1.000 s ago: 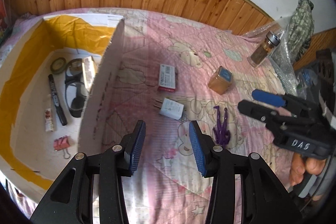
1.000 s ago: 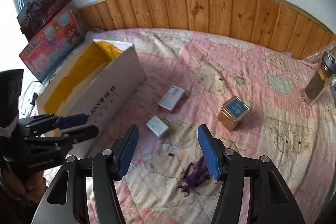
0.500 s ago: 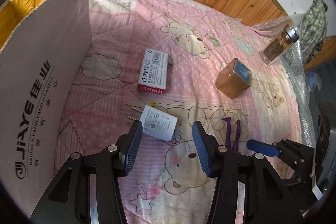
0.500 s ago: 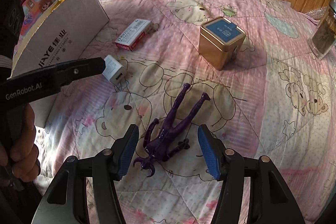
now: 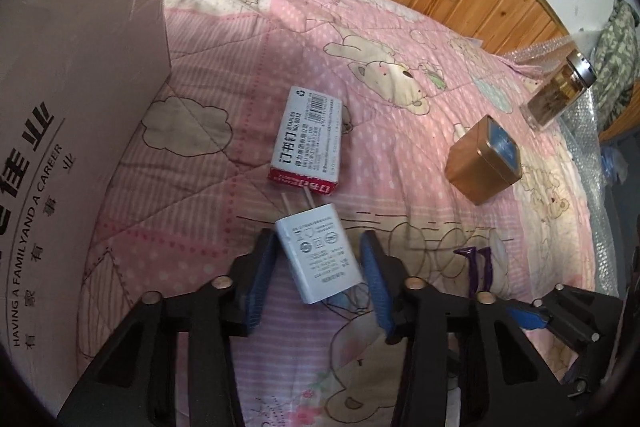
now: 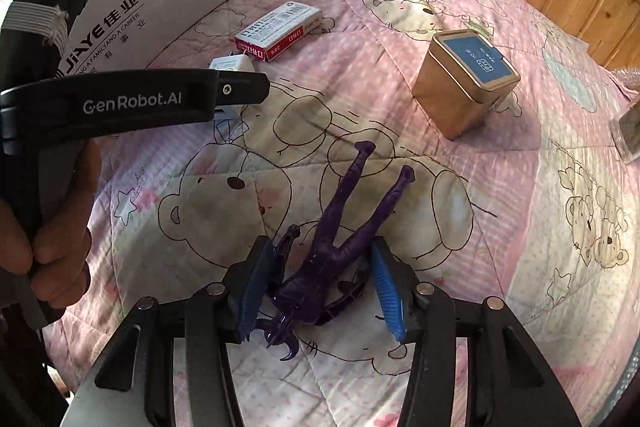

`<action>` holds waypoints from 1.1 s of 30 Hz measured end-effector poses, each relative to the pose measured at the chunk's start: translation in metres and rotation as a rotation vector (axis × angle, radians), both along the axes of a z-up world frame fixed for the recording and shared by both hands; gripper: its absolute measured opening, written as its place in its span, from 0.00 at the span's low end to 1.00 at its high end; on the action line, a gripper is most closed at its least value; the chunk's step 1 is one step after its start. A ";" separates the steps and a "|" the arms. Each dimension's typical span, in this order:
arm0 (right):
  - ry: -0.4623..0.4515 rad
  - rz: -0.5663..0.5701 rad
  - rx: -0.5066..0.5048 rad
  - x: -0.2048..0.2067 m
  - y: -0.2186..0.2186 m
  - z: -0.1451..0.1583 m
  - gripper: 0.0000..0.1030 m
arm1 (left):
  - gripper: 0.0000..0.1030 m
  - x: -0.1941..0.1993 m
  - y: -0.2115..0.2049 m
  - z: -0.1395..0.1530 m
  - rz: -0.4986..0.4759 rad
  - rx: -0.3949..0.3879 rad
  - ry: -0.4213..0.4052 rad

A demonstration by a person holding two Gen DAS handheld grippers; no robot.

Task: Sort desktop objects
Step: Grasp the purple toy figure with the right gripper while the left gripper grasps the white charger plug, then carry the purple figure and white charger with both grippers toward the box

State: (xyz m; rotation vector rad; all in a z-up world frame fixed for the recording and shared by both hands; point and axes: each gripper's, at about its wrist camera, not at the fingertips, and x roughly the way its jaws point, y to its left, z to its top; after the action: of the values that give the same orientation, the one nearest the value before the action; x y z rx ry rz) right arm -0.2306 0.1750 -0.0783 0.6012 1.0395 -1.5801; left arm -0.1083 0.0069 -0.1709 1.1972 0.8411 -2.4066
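Note:
My left gripper (image 5: pixel 318 275) is open, its blue pads on either side of a white plug charger (image 5: pixel 318 257) lying on the pink quilt. My right gripper (image 6: pixel 320 287) is open around the body of a purple toy figure (image 6: pixel 340 231), whose legs point away from me. A red-and-white staple box (image 5: pixel 308 141) lies just beyond the charger, and it also shows in the right wrist view (image 6: pixel 280 29). A gold tin with a blue lid (image 5: pixel 486 161) stands to the right. The tin also shows in the right wrist view (image 6: pixel 466 81).
A large white cardboard box (image 5: pixel 60 107) stands at the left, its wall close to the left gripper. A glass jar with a metal lid (image 5: pixel 558 95) stands at the far right near bubble wrap. Wood panelling runs behind the bed.
Both grippers have come down and forward. The left one now straddles the charger; the right one now straddles the purple figure. The inside of the box has left the view.

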 end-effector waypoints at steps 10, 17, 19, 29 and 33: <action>-0.144 0.040 -0.051 -0.001 0.013 0.026 0.49 | 0.32 0.006 0.003 0.008 -0.009 -0.007 -0.015; -0.223 0.064 -0.098 0.006 0.017 0.049 0.49 | 0.32 0.018 0.006 0.036 0.001 -0.021 0.026; -0.228 0.078 -0.113 0.013 0.015 0.056 0.49 | 0.32 0.023 0.006 0.045 0.003 -0.024 0.044; -0.203 0.137 -0.162 0.046 0.021 0.074 0.49 | 0.32 0.054 0.001 0.083 0.016 -0.045 0.120; -0.197 0.156 -0.185 0.057 0.024 0.081 0.49 | 0.32 0.069 -0.003 0.092 0.031 -0.050 0.138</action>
State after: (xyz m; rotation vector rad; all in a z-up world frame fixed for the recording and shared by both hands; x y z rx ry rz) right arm -0.1733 0.1987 0.0030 0.5241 0.7657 -1.4299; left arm -0.0393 0.0036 -0.0786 1.0017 0.8278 -2.4921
